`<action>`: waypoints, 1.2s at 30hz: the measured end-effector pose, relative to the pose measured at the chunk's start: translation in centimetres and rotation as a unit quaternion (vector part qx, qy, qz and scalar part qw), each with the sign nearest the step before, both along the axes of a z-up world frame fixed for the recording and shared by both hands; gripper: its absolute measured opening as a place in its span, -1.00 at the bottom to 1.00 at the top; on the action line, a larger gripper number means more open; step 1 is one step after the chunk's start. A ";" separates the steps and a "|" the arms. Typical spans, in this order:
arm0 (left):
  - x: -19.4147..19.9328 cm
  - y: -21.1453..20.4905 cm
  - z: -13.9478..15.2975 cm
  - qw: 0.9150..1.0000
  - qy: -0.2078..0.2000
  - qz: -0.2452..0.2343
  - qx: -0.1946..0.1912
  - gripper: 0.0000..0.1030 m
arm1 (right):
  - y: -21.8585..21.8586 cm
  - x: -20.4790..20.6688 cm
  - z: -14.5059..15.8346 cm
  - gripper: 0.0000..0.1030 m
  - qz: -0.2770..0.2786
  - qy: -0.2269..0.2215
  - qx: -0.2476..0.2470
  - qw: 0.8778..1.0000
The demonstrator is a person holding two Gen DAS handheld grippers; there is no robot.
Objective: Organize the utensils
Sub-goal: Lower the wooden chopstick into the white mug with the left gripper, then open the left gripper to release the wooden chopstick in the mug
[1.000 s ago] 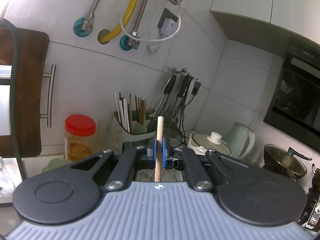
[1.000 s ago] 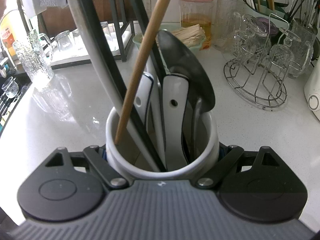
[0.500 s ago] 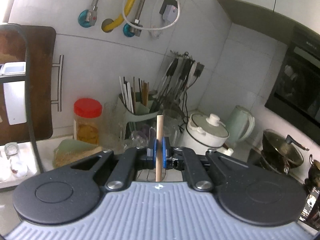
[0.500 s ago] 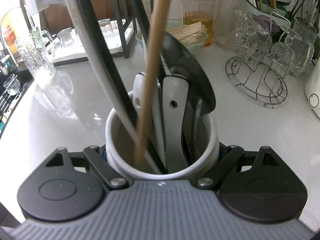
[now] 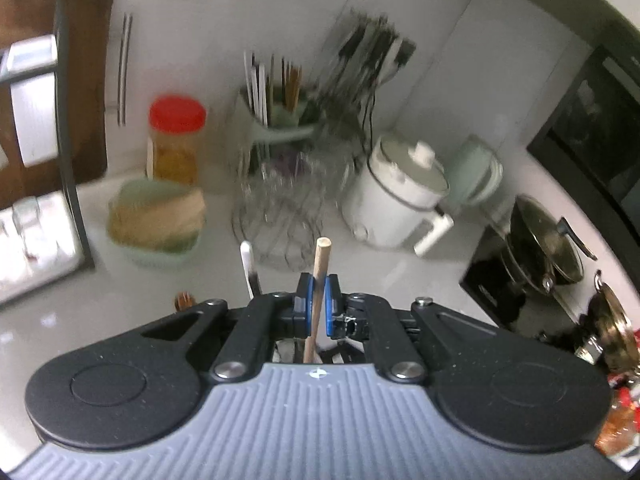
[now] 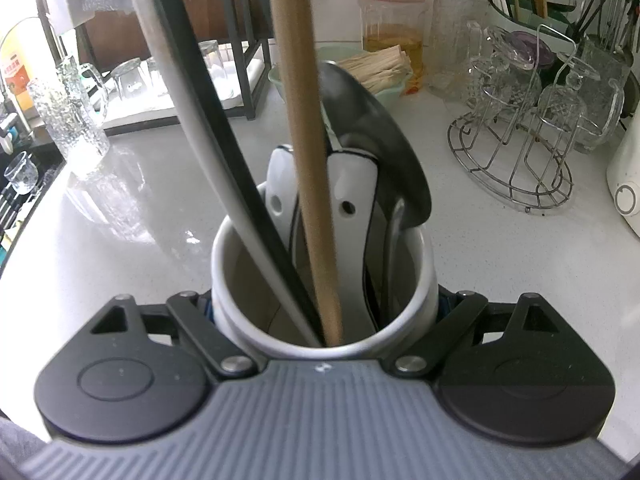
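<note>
Gripping the stick (image 5: 316, 300) near its top, your left gripper (image 5: 316, 303) was clamped shut; your right gripper (image 6: 323, 305) held the cup (image 6: 416, 304). Stick stood in the cup's near side; lowering it straight was best.

Left wrist view: sits behind its own fingers, tilted down over the counter (image 5: 400, 280) toward the back wall, far objects blurred. Right wrist view: steeper and very close, looking into the white holder (image 6: 320, 280) directly ahead. Shared beyond both tools: red-lidded jar (image 5: 176, 140) (image 6: 394, 28) and wire glass rack (image 5: 280, 208) (image 6: 516, 136).
</note>
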State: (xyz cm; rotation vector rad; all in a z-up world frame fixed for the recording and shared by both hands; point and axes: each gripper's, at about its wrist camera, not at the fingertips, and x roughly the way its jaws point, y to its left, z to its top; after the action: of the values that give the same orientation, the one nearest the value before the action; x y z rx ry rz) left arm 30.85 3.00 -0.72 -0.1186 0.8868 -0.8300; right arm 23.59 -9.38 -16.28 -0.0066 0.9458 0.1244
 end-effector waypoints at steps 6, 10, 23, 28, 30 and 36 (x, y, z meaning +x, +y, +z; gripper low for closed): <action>-0.1 -0.8 -0.6 0.999 0.040 -0.017 0.027 -0.87 | 0.0 0.1 0.0 0.78 -0.001 0.002 0.001 1.000; -0.4 -1.5 -1.1 0.998 0.056 -0.013 0.037 -0.87 | -0.1 0.1 0.0 0.78 0.010 0.004 -0.001 1.000; 0.3 -1.8 -2.0 0.992 0.116 0.023 0.051 -0.86 | -0.5 0.0 0.0 0.78 0.031 0.000 0.003 1.000; 0.7 -1.9 -2.1 0.989 0.137 0.035 0.053 -0.86 | -0.5 0.0 0.0 0.78 0.035 0.001 0.003 0.999; 0.9 -1.8 -2.3 0.986 0.152 0.044 0.051 -0.86 | -0.5 0.1 0.0 0.78 0.035 0.001 0.002 0.999; 0.8 -1.3 -2.5 0.985 0.152 0.061 0.061 -0.21 | -0.4 0.0 0.0 0.78 0.036 0.000 0.002 0.999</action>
State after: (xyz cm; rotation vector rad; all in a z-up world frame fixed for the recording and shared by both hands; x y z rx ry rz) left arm 31.65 1.73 -3.20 -0.1938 1.2024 -0.6493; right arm 23.61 -9.80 -16.31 -0.0366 0.9461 0.1925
